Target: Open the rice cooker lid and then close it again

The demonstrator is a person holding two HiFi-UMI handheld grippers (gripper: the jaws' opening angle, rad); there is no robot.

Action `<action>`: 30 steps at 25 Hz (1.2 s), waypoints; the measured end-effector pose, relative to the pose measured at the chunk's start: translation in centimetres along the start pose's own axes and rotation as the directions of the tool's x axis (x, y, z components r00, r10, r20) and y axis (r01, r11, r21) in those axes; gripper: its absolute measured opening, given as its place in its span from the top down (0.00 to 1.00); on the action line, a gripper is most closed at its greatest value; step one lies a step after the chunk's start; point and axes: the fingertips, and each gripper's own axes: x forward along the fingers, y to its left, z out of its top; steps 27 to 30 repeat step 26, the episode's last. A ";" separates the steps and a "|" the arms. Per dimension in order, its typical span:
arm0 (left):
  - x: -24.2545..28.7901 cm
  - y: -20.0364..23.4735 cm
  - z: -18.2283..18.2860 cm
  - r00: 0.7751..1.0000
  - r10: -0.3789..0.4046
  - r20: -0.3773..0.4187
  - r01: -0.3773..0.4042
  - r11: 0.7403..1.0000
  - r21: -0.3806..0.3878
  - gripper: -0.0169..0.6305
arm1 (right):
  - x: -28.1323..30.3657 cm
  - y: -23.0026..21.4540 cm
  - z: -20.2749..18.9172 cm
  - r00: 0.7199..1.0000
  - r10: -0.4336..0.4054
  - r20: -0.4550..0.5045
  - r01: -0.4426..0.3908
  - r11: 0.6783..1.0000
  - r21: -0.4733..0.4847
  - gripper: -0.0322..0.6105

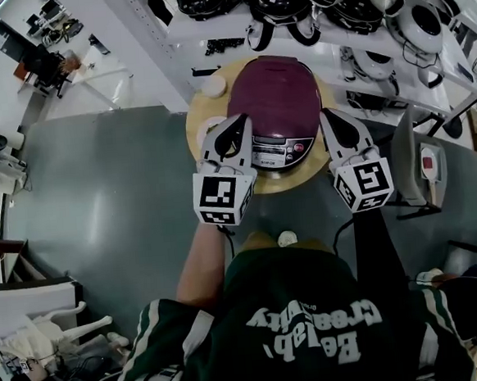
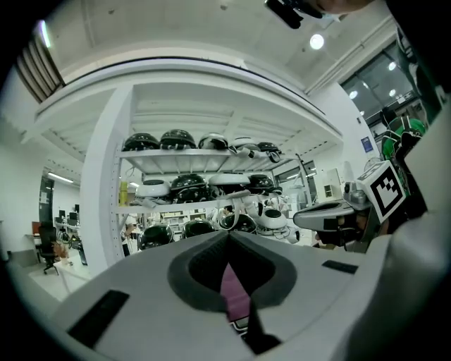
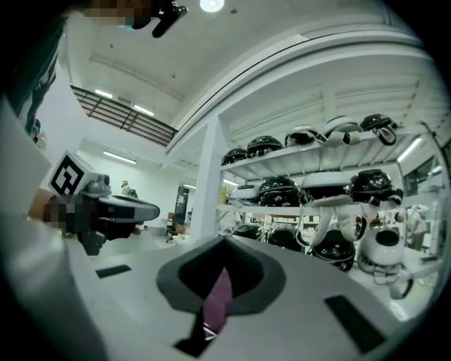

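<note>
In the head view I hold my left gripper (image 1: pixel 239 120) and right gripper (image 1: pixel 325 116) level, flanking the closed purple rice cooker (image 1: pixel 274 96) on its round table (image 1: pixel 200 133); each gripper view shows jaws pressed together on nothing.

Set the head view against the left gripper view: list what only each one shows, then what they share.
Only the head view: the round wooden table under the rice cooker, the cooker's control panel, the grey floor and the person's green jersey.
Only the left gripper view: the ceiling lamp and the shelf tiers seen side-on.
Both: the shelf stacked with cookers, the left gripper and right gripper, and the cooker's maroon lid, which is only a sliver in the left gripper view.
</note>
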 end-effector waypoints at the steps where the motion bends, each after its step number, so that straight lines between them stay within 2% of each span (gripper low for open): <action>1: -0.1 0.1 0.0 1.000 0.004 -0.002 -0.004 1.000 -0.003 0.97 | -0.1 0.0 0.0 1.000 -0.004 -0.001 0.004 1.000 -0.015 0.95; 14: -0.5 0.4 0.0 1.000 0.014 -0.007 -0.014 1.000 -0.023 0.97 | -0.3 0.3 0.0 1.000 -0.004 -0.013 0.003 0.999 -0.036 0.95; 30: 0.1 -0.1 -0.3 1.000 -0.020 -0.003 0.020 0.999 -0.034 0.97 | -0.3 0.4 -0.5 1.000 0.009 -0.013 -0.009 0.999 -0.031 0.95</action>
